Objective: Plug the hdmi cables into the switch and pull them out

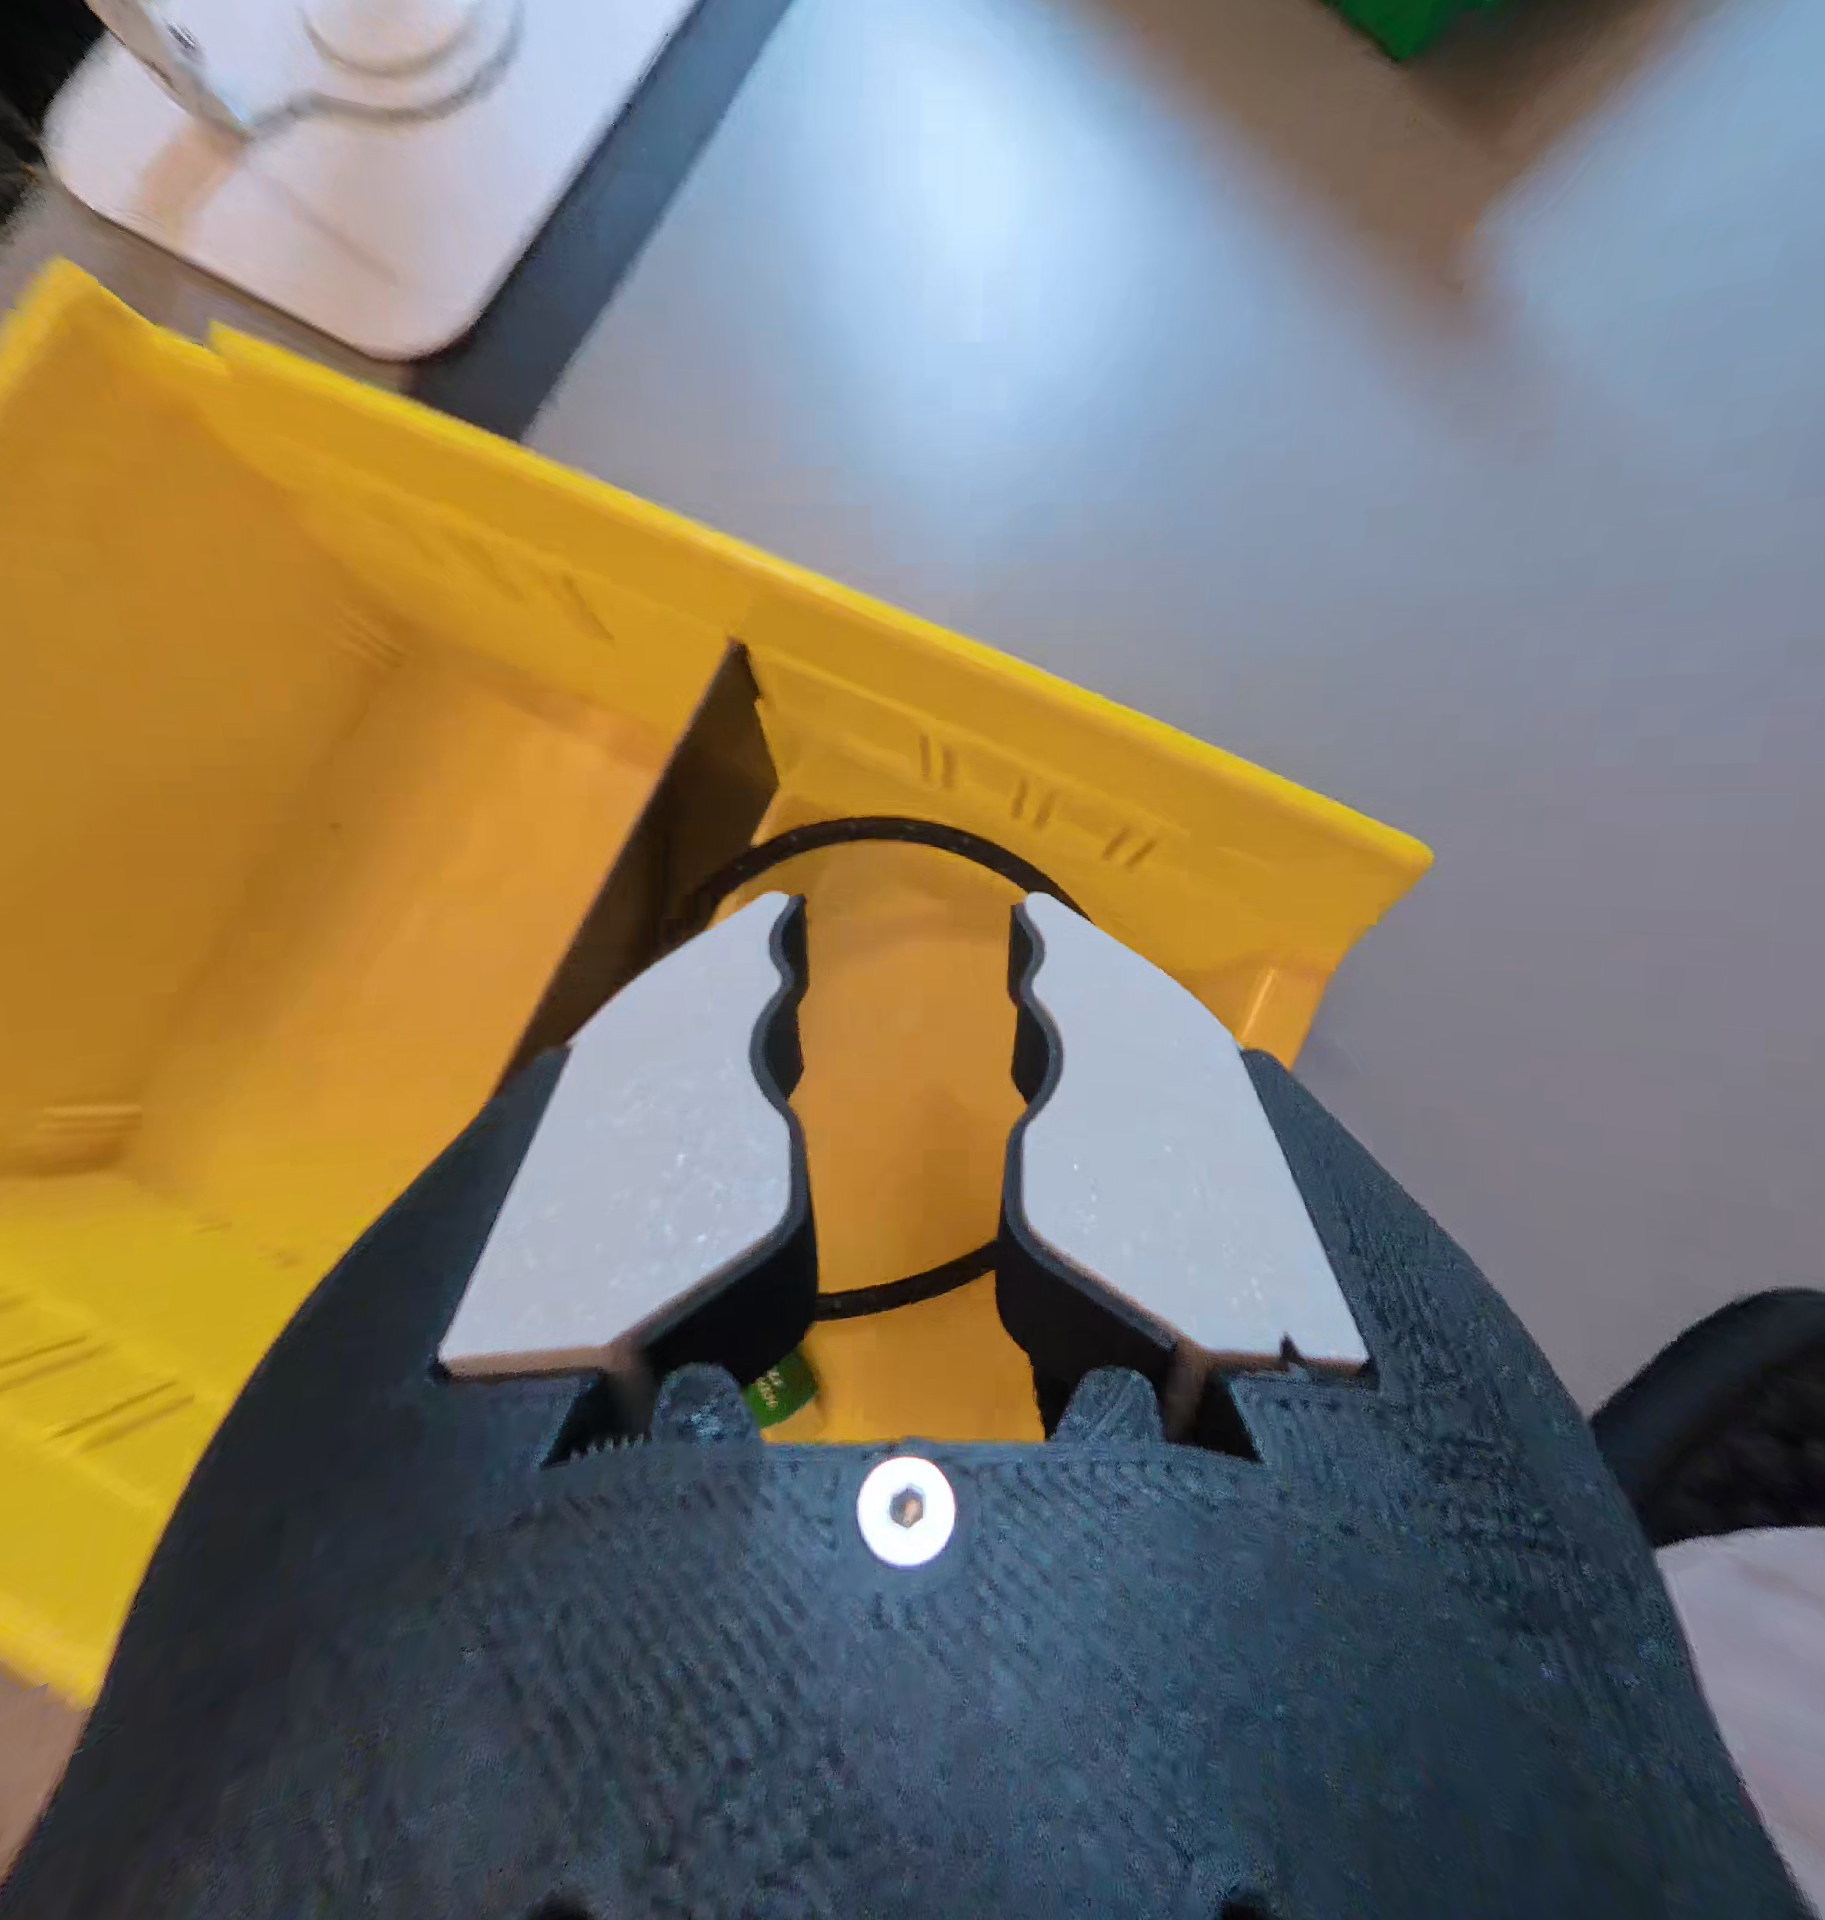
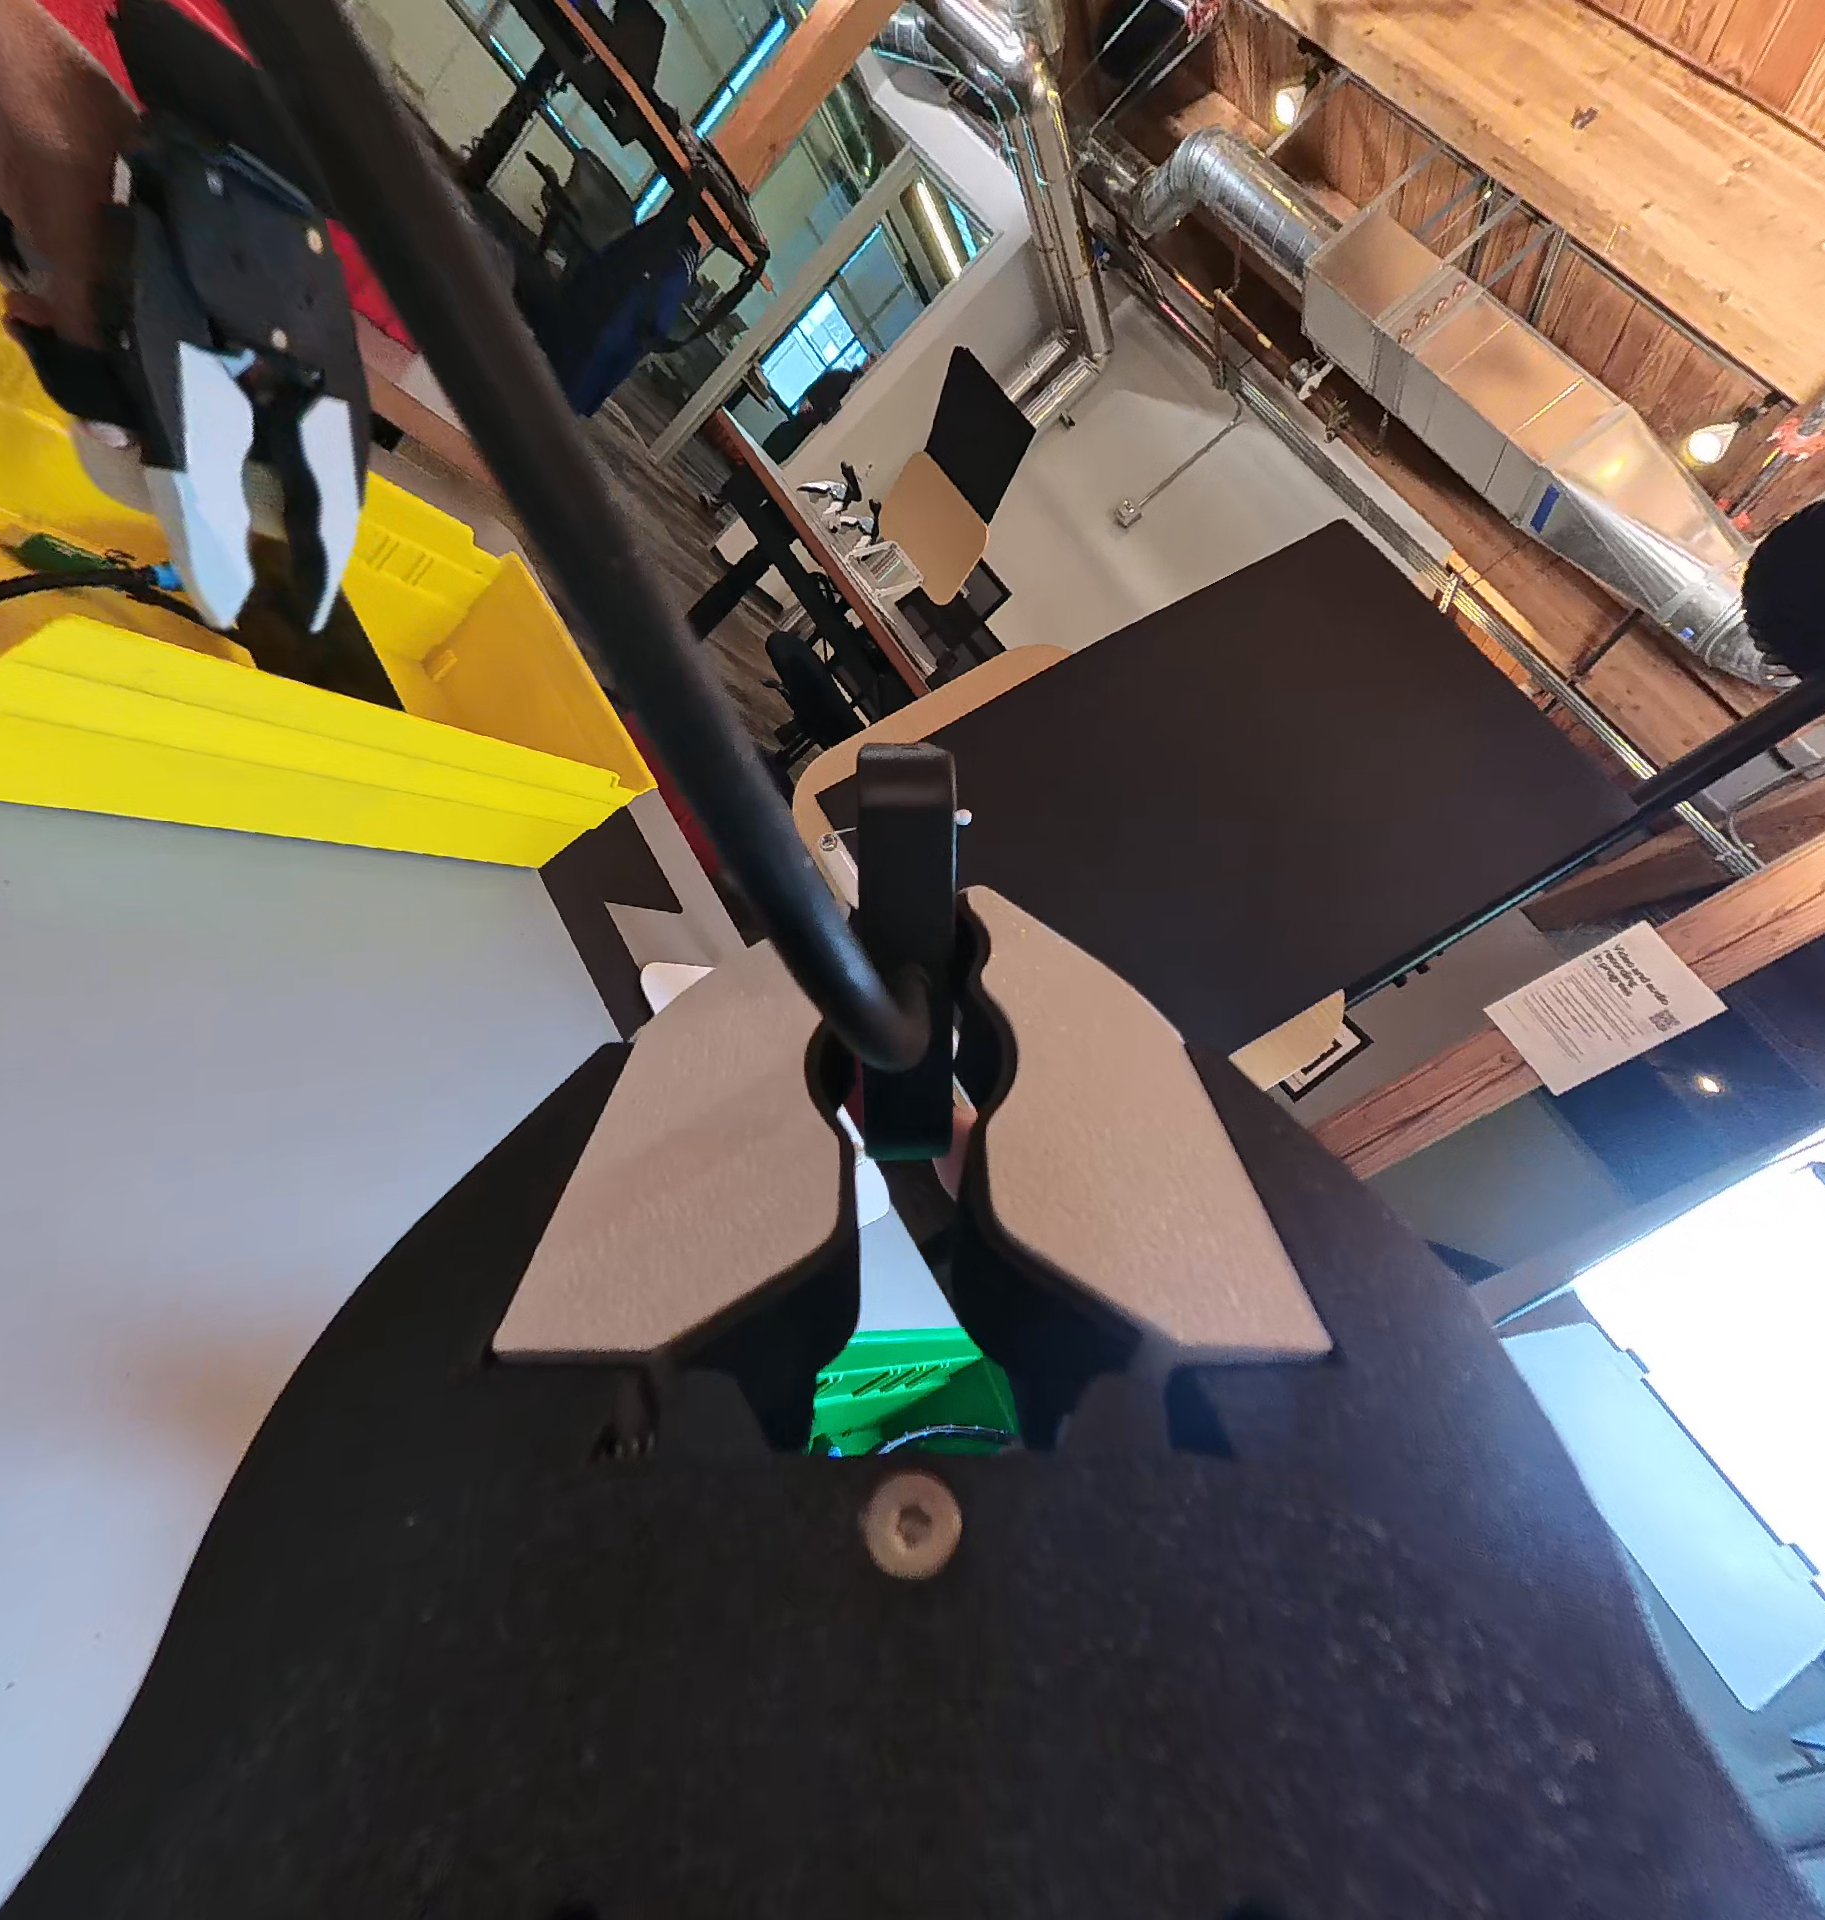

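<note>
My left fingers [image 1: 783, 1091] stand apart with nothing between them, poised over the yellow bin's [image 1: 991, 665] right compartment, where a thin black cable loop [image 1: 866, 831] lies; the left compartment shows nothing. My right fingers [image 2: 1084, 1122] are closed on the HDMI plug [image 2: 906, 831], lifted above the counter [image 2: 212, 1039]; its cable [image 2: 575, 488] arcs away stiffly. I judge the plug light, hard and best gripped on its flat moulded body. A green bin [image 2: 908, 1387] sits below; I see no switch
</note>
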`<state>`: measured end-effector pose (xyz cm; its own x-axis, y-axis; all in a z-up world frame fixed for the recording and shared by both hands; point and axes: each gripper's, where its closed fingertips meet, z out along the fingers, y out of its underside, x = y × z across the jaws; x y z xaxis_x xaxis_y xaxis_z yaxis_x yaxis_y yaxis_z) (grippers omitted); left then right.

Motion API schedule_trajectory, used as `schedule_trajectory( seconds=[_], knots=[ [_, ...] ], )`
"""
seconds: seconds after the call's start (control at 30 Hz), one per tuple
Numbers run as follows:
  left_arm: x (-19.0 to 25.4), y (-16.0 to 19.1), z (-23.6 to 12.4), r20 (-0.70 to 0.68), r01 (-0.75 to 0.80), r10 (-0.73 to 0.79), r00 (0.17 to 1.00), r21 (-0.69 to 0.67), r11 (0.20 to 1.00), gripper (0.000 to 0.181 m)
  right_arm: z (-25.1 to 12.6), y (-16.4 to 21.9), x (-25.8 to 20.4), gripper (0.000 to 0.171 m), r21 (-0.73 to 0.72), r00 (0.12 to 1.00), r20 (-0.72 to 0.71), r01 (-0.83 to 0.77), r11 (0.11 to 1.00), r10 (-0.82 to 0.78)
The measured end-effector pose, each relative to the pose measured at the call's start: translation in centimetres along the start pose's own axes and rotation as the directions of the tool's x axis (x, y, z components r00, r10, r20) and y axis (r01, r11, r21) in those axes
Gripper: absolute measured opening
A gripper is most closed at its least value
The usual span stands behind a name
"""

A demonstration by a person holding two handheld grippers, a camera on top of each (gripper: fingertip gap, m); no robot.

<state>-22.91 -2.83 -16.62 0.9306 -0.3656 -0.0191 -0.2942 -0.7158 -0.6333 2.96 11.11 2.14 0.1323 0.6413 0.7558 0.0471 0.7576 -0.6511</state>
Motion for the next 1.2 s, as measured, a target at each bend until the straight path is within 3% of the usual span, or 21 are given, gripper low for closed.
schedule_trajectory(
  seconds=[0.03, 0.17, 0.37, 0.47, 0.57, 0.77, 0.9, 1.07, 1.2],
  knots=[
    [0.2, 1.0, 0.7, -0.037, 0.010, -0.012, 0.999, -0.042, 0.999, 0.038, 0.1, 0.1, -0.1, 0.015, -0.003, 1.000, 0.002, -0.001, 1.000, 0.001],
    [1.9, 3.5, 3.2, -0.159, -0.021, -0.006, 0.987, -0.167, 0.986, 0.040, 0.3, 0.3, -0.4, 0.015, -0.014, 1.000, 0.012, 0.006, 1.000, -0.006],
    [3.8, 3.3, 6.1, -0.315, 0.029, -0.074, 0.946, -0.144, 0.989, 0.040, 0.5, 0.4, -0.7, 0.015, -0.019, 1.000, 0.022, 0.007, 1.000, -0.007],
    [5.2, 3.6, 6.8, -0.409, 0.021, -0.078, 0.909, -0.143, 0.989, 0.024, 0.6, 0.5, -0.8, 0.015, -0.023, 1.000, 0.025, 0.007, 1.000, -0.007],
    [4.7, 3.0, 6.5, -0.399, 0.017, -0.066, 0.915, -0.123, 0.992, 0.021, 0.5, 0.6, -0.7, 0.015, -0.028, 1.000, 0.021, 0.011, 1.000, -0.010],
    [2.6, -1.4, -0.1, -0.187, -0.021, 0.039, 0.982, 0.099, 0.995, 0.023, 0.1, 0.5, 0.0, 0.015, -0.019, 1.000, 0.002, -0.001, 1.000, 0.001],
    [3.0, -6.1, -5.8, 0.053, -0.181, 0.172, 0.984, 0.291, 0.940, 0.021, 0.2, 0.6, -0.1, 0.015, -0.018, 1.000, 0.004, -0.006, 1.000, 0.006],
    [4.5, -12.7, -9.2, 0.416, -0.437, 0.274, 0.867, 0.372, 0.819, 0.017, 0.5, 0.4, -0.6, 0.015, -0.022, 1.000, 0.014, 0.008, 1.000, -0.007],
    [7.1, -16.7, -7.7, 0.590, -0.641, 0.374, 0.716, 0.342, 0.687, 0.018, 0.3, 0.4, -0.3, 0.015, -0.021, 1.000, 0.005, 0.009, 1.000, -0.009]
  ],
)
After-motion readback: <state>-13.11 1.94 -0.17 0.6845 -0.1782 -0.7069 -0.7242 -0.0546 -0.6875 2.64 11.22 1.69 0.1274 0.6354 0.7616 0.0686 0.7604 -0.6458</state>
